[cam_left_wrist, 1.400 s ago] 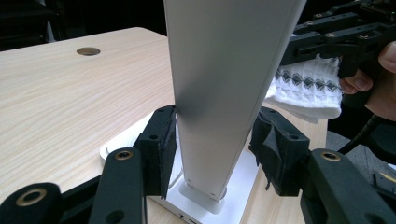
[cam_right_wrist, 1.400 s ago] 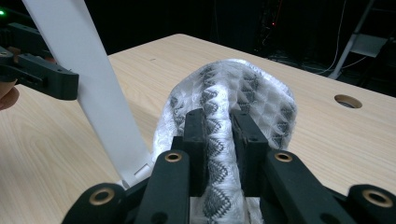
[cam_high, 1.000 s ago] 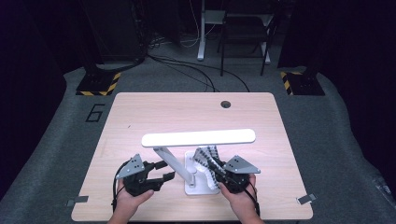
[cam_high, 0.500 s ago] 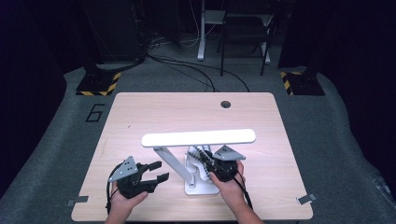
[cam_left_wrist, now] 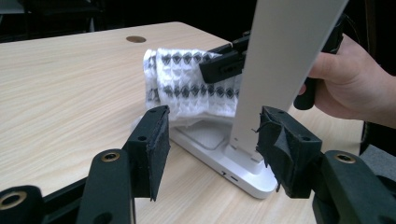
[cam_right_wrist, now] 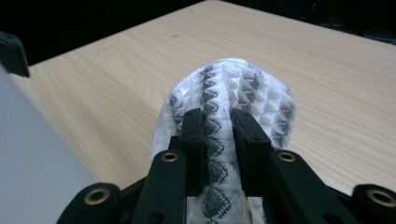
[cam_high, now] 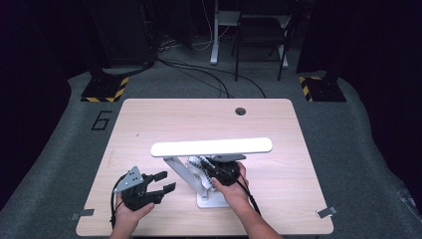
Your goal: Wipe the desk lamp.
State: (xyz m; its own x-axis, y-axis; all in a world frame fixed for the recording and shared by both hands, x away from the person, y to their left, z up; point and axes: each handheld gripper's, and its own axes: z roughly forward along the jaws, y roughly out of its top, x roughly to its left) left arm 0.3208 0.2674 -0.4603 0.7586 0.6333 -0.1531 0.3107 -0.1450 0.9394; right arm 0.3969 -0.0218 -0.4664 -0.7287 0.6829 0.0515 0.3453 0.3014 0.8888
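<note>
Right gripper — cloth — moved up the lamp

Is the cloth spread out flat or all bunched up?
Bunched up: the cloth is pinched into a hump in the right gripper.

white cloth (grey diamond pattern), white lamp, black fingers

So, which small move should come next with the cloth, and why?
Probably rub the cloth down over the lamp base. The right gripper is shut on it, and it hangs just above the white base, beside the slanted arm. The left gripper waits open nearby, ready to steady the lamp.
</note>
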